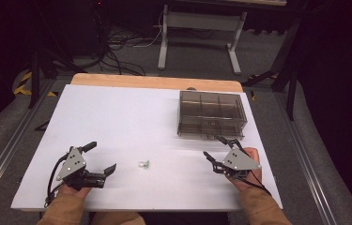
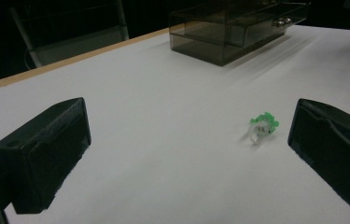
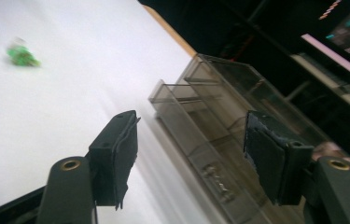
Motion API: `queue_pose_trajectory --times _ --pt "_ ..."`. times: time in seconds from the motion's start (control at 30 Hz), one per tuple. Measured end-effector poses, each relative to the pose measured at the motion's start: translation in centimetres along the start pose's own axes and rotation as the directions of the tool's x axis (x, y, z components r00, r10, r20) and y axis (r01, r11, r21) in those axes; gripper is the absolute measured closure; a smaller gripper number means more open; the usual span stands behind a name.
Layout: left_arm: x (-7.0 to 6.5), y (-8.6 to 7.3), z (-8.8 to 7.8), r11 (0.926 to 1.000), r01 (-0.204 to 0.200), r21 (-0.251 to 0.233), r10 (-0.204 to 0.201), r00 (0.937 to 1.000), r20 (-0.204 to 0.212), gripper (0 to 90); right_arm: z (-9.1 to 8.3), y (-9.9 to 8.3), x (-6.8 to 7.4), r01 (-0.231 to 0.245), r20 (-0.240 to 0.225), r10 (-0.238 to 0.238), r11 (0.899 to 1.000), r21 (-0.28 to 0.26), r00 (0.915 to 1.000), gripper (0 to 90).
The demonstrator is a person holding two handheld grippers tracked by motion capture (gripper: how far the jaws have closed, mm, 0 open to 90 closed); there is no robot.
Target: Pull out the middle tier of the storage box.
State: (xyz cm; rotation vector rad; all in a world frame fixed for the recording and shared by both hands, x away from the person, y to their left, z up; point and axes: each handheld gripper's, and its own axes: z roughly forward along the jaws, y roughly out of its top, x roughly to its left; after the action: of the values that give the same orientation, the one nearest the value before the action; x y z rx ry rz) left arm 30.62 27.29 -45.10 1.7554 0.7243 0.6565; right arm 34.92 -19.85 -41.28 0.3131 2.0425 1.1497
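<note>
1. High view: the left hand-held gripper [image 1: 102,158] and the right hand-held gripper [image 1: 215,149] are both resting spread on the white table [image 1: 117,117], gripping nothing; a small green-and-clear piece [image 1: 142,164] is lying between them.
2. Left gripper view: the piece [image 2: 262,127] is sitting just beside one jaw (untouched).
3. Right gripper view: spread jaws are facing the smoky plastic drawer box [image 3: 219,116], pinching nothing.

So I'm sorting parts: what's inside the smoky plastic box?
The box shows dividers and something small and shiny in one compartment; dark walls hide the rest.
</note>
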Motion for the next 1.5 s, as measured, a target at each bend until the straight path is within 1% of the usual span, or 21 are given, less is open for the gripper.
queue_pose_trajectory --times 0.07,0.13,0.17,0.2,0.27,0.3,0.37,0.4,0.43,0.53,0.57,0.6,0.63,0.7,0.73,0.77,0.87,0.97,1.03,1.13,1.5 --pt "0.0 0.0 0.0 1.0000 0.000 0.000 0.000 1.0000 0.000 0.2 0.0 0.1 -0.9 -0.066 -0.088 0.065 0.998 0.002 0.9939 36.2" --pt "0.0 0.0 0.0 1.0000 0.001 0.000 -0.001 1.0000 0.001 0.2 0.0 0.1 -1.5 -0.115 -0.143 0.114 0.993 0.007 0.9830 36.0" --pt "0.0 0.0 0.0 1.0000 0.001 0.000 -0.001 1.0000 0.001 0.2 0.0 0.1 -1.5 -0.115 -0.143 0.114 0.993 0.007 0.9830 36.0" --pt "0.0 0.0 0.0 1.0000 0.001 0.000 -0.001 1.0000 0.001 0.2 0.1 0.0 -2.0 -0.164 -0.190 0.163 0.986 0.013 0.9680 34.3" --pt "0.0 0.0 0.0 1.0000 0.001 0.000 -0.001 1.0000 0.002 0.2 0.1 -0.1 -2.4 -0.200 -0.221 0.199 0.980 0.015 0.9549 33.4" --pt "0.0 0.0 0.0 1.0000 0.001 0.000 -0.001 1.0000 0.002 0.2 0.1 -0.1 -2.4 -0.200 -0.221 0.199 0.980 0.015 0.9549 33.4" --pt "0.0 0.0 0.0 1.0000 0.001 0.000 -0.001 1.0000 0.002 0.2 0.2 -0.1 -2.8 -0.234 -0.250 0.233 0.972 0.028 0.9396 32.1" --pt "0.0 0.0 0.0 1.0000 0.001 0.000 -0.001 1.0000 0.002 0.2 0.2 -0.1 -2.8 -0.234 -0.250 0.233 0.972 0.028 0.9396 32.1" --pt "0.0 0.0 0.0 1.0000 0.001 0.000 -0.001 1.0000 0.001 0.2 0.3 -0.1 -3.1 -0.250 -0.284 0.253 0.967 0.047 0.9250 33.1" --pt "0.0 0.0 0.0 1.0000 0.001 0.000 -0.001 1.0000 0.002 0.2 0.4 -0.1 -3.3 -0.249 -0.302 0.257 0.966 0.066 0.9180 34.0" --pt "0.0 0.0 0.0 1.0000 0.001 0.000 -0.001 1.0000 0.002 0.2 0.6 0.0 -3.6 -0.246 -0.332 0.265 0.964 0.101 0.9052 34.3" --pt "0.0 0.0 0.0 1.0000 0.001 0.000 -0.001 1.0000 0.002 0.2 0.7 0.0 -3.8 -0.242 -0.349 0.267 0.963 0.117 0.8983 34.3" --pt "0.0 0.0 0.0 1.0000 0.001 0.000 -0.001 1.0000 0.002 0.2 0.7 0.0 -3.8 -0.242 -0.349 0.267 0.963 0.117 0.8983 34.3" --pt "0.0 0.0 0.0 1.0000 0.000 0.000 0.000 1.0000 0.002 0.2 0.9 0.2 -4.1 -0.237 -0.381 0.276 0.961 0.146 0.8825 34.3" --pt "0.0 0.0 0.0 1.0000 0.000 0.000 0.000 1.0000 0.002 0.2 1.0 0.3 -4.4 -0.233 -0.406 0.283 0.958 0.170 0.8689 34.1" --pt "0.0 0.0 0.0 1.0000 0.000 0.000 0.000 1.0000 0.002 0.2 1.0 0.3 -4.4 -0.233 -0.406 0.283 0.958 0.170 0.8689 34.1" --pt "0.0 0.0 0.0 1.0000 0.000 0.000 0.000 1.0000 0.002 0.2 1.2 0.4 -4.7 -0.222 -0.443 0.292 0.953 0.204 0.8478 32.0" --pt "0.0 0.0 0.0 1.0000 0.000 0.000 0.000 1.0000 0.002 0.2 1.3 0.5 -4.9 -0.200 -0.443 0.282 0.954 0.225 0.8508 31.8" --pt "0.0 0.0 0.0 1.0000 0.000 0.000 0.000 1.0000 0.002 0.2 1.4 0.7 -5.1 -0.158 -0.430 0.258 0.954 0.255 0.8651 31.9" --pt "0.0 0.0 0.0 1.0000 0.000 0.000 0.000 1.0000 0.002 0.2 1.5 0.9 -5.5 -0.126 -0.420 0.236 0.954 0.272 0.8762 32.9" --pt "0.0 0.0 0.0 1.0000 0.001 0.000 -0.001 1.0000 0.003 0.2 2.2 0.9 -6.3 -0.035 -0.393 0.180 0.937 0.347 0.9016 37.3"
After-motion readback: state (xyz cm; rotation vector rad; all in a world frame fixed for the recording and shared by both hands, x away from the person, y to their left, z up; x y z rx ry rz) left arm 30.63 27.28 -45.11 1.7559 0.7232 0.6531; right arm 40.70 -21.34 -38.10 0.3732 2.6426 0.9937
